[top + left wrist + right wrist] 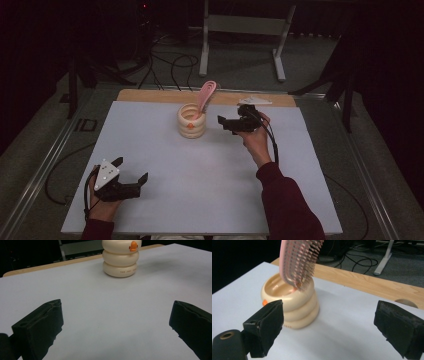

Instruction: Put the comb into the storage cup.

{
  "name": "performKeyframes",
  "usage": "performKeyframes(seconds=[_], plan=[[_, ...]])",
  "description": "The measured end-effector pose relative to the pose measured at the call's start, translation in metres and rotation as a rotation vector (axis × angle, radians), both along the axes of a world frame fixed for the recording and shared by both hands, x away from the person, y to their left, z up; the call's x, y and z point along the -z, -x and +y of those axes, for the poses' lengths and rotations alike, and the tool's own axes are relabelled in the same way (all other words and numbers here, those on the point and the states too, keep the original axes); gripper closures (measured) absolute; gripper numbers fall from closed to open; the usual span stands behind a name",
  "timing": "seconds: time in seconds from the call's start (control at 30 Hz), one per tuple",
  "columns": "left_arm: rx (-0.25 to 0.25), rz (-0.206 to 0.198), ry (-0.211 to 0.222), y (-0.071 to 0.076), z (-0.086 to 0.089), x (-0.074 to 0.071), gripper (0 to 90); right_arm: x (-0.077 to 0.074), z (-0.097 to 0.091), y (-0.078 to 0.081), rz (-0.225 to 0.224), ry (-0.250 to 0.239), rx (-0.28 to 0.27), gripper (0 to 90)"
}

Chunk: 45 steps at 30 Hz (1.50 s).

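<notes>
Your right gripper (231, 123) hangs with jaws spread and empty just beside the cream holder (192, 120) at the table's (200, 165) far middle. The pink brush (204, 98) stands in it, bristle head up, leaning away from you. Your left gripper (131, 170) rests well apart, jaws wide, gripping nothing.

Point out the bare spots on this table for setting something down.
Widest free patch: the table's middle, between the left gripper at the near left and the cream holder at the back. The back-left corner is also bare. It is tight at the back centre, where the right gripper sits beside the holder and its pink brush.
</notes>
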<state>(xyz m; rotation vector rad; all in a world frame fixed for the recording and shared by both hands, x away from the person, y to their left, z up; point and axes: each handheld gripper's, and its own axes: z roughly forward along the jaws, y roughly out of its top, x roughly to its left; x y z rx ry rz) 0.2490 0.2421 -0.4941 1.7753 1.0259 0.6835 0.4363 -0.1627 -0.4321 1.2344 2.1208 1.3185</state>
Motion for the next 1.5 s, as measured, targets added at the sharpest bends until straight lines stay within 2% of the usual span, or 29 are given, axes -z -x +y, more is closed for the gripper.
performKeyframes(seconds=[0.13,0.23,0.4,0.43,0.47,0.63,0.83,0.93,1.07,1.2,1.37,1.43,1.5], plan=[[-0.002,-0.001,0.0,0.0,0.0,0.0,0.1,0.001,-0.004,0.006,-0.005,0.025,-0.003,9.3],[-0.003,-0.003,0.0,0.0,0.0,0.0,0.0,0.002,-0.009,0.017,-0.013,0.061,-0.019,9.2],[-0.005,-0.004,-0.001,0.0,0.0,0.0,0.1,0.003,-0.01,0.02,-0.016,0.074,-0.023,9.3],[-0.005,-0.004,-0.001,0.0,0.0,0.0,0.1,0.006,-0.014,0.031,-0.028,0.116,-0.025,9.3],[-0.005,-0.004,-0.004,0.0,0.0,-0.001,0.0,0.008,-0.018,0.037,-0.037,0.139,-0.027,9.2],[-0.008,-0.007,-0.004,0.0,0.0,-0.001,0.1,0.012,-0.028,0.054,-0.042,0.135,-0.038,9.2],[-0.013,-0.01,-0.006,0.0,0.0,-0.001,0.1,0.017,-0.043,0.075,-0.077,0.14,-0.039,9.2],[-0.012,-0.012,-0.009,0.0,0.0,-0.002,0.0,0.019,-0.05,0.084,-0.079,0.133,-0.032,9.2],[-0.013,-0.019,-0.01,-0.001,0.0,-0.003,0.0,0.018,-0.06,0.096,-0.132,0.12,-0.015,9.3],[-0.018,-0.028,-0.006,-0.001,0.001,-0.005,0.1,0.02,-0.069,0.108,-0.158,0.095,-0.013,9.2],[-0.024,-0.032,0.001,-0.001,0.003,-0.006,0.0,0.023,-0.073,0.122,-0.199,0.119,-0.004,9.3],[-0.024,-0.036,-0.001,-0.001,0.004,-0.007,0.0,0.023,-0.075,0.128,-0.231,0.107,-0.009,9.3],[-0.025,-0.043,0.004,-0.001,0.004,-0.008,0.0,0.024,-0.077,0.134,-0.238,0.101,-0.015,9.3]])
